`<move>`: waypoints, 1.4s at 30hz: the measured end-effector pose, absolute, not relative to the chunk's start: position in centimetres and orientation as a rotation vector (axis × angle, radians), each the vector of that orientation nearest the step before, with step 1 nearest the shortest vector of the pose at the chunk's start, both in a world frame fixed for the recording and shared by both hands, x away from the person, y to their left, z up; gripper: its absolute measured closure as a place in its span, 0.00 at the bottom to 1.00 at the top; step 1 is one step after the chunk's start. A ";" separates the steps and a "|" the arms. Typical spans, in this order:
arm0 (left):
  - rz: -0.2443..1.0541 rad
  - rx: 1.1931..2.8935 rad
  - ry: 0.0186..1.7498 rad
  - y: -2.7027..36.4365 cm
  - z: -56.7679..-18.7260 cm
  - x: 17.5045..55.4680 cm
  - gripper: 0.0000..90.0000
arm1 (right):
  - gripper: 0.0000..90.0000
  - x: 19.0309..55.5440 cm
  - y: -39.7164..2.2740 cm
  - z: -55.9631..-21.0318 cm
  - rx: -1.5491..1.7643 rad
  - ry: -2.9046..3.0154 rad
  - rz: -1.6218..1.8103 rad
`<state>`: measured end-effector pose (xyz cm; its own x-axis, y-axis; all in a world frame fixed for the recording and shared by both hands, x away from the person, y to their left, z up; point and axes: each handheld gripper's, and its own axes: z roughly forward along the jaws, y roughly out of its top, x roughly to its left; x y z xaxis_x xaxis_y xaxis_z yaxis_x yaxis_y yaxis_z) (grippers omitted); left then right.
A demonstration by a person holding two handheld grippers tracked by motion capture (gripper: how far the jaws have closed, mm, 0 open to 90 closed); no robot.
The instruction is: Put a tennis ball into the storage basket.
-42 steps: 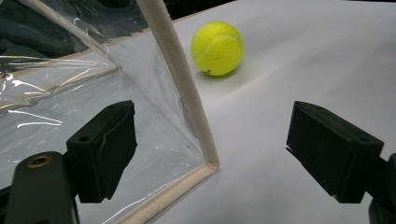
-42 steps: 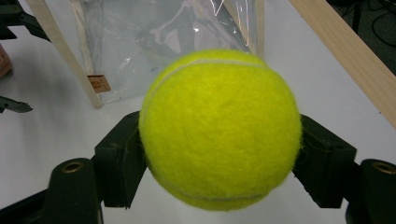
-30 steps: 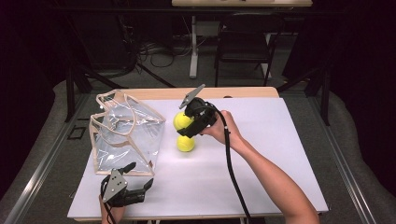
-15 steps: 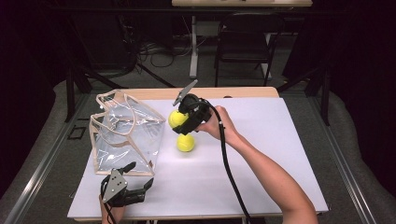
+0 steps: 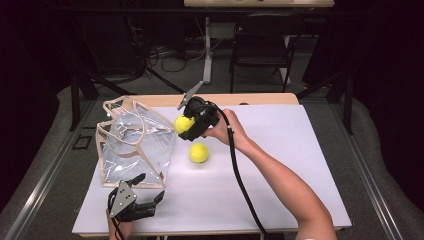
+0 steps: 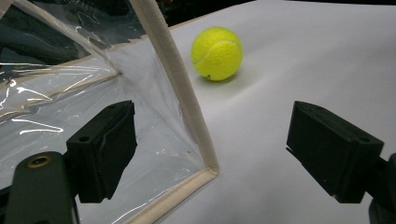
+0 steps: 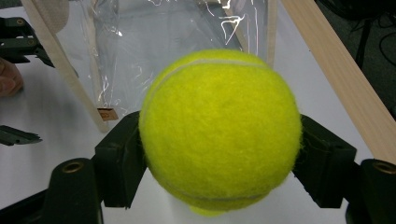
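Right tongs raised, gripping ball

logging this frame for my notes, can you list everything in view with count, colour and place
tennis balls: 2, yellow-green; one held between the right gripper's jaws above the table next to the bag, one loose on the table right of the bag
clear bag: 1, transparent plastic with beige trim, standing on the table's left side
table: 1, white top with a wooden far edge
chair: 1, dark, on the floor beyond the table
right gripper: 1, black, jaws shut on a ball, cable trailing along the forearm
left gripper: 1, black, jaws open at the bag's near corner
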<state>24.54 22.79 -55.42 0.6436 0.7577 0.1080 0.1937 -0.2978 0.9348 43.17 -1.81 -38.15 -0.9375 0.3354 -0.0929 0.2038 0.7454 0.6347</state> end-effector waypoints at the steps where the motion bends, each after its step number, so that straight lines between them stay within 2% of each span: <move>1: 0.677 1.821 0.764 22.8 -55.4 24.6 0.18 | 0.29 43.3 -1.6 -38.1 0.426 2.746 0.971; 42: 0.676 1.804 0.772 22.9 -55.5 24.7 0.18 | 0.29 44.8 1.6 -36.1 0.390 2.746 0.992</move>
